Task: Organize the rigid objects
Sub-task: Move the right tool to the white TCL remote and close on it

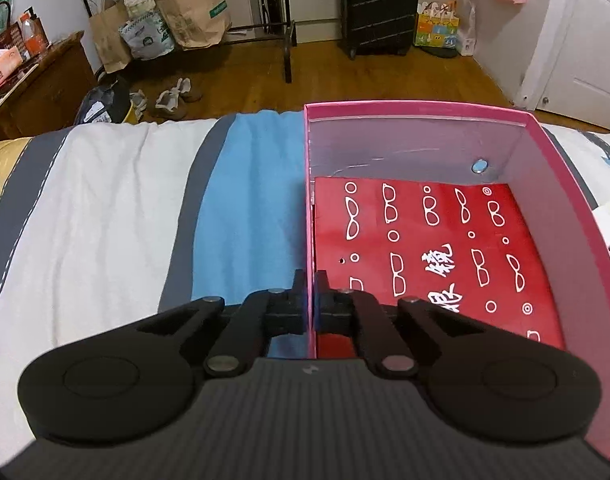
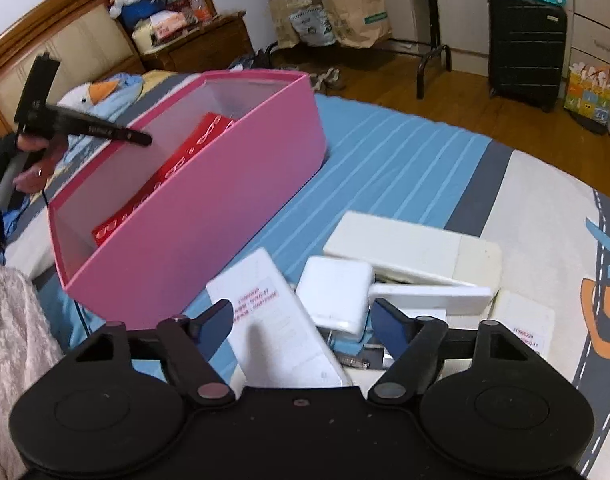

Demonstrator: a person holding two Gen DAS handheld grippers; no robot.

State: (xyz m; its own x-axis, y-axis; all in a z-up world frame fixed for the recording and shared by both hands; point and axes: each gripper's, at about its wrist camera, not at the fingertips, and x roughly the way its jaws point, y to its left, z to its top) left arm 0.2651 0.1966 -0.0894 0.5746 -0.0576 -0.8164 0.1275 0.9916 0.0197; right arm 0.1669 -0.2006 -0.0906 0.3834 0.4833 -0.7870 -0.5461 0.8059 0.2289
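A pink open box (image 1: pixel 553 216) lies on the bed, with a red box printed with white glasses (image 1: pixel 425 248) flat on its floor. My left gripper (image 1: pixel 311 280) is shut on the pink box's left wall, one finger inside and one outside. In the right wrist view the pink box (image 2: pixel 209 216) is at centre left, and a hand (image 2: pixel 33 148) holds the left gripper (image 2: pixel 143 138) at its far wall. My right gripper (image 2: pixel 303 312) stands open over a white labelled box (image 2: pixel 273 320) and a white square adapter (image 2: pixel 337 292). Its pads touch neither.
More white items lie beside these: a long white case (image 2: pixel 409 248), a flat bar (image 2: pixel 429 294) and a small labelled box (image 2: pixel 521 320). A fuzzy blanket (image 2: pixel 13 340) is at lower left and a penguin plush (image 2: pixel 101 92) behind the box. A suitcase (image 2: pixel 525 44) stands on the floor beyond the bed.
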